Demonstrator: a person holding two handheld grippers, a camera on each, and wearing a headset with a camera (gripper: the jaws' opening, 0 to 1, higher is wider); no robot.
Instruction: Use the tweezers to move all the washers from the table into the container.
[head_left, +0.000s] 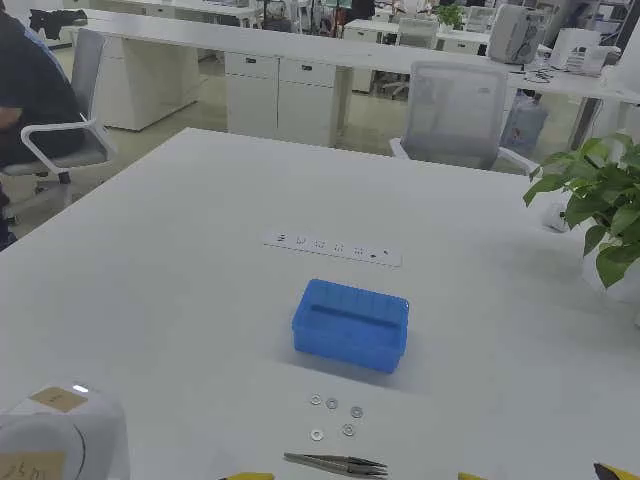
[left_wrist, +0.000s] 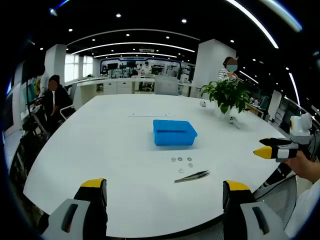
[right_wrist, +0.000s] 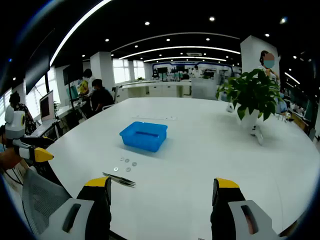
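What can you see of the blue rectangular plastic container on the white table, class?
The blue rectangular plastic container is a shallow, open-topped box with rounded corners and a raised rim. It stands upright on the white table, touched by nothing else; the small metal washers lie apart on its near side.

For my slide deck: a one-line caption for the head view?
Five washers and tweezers lie beside a blue container on a white table.
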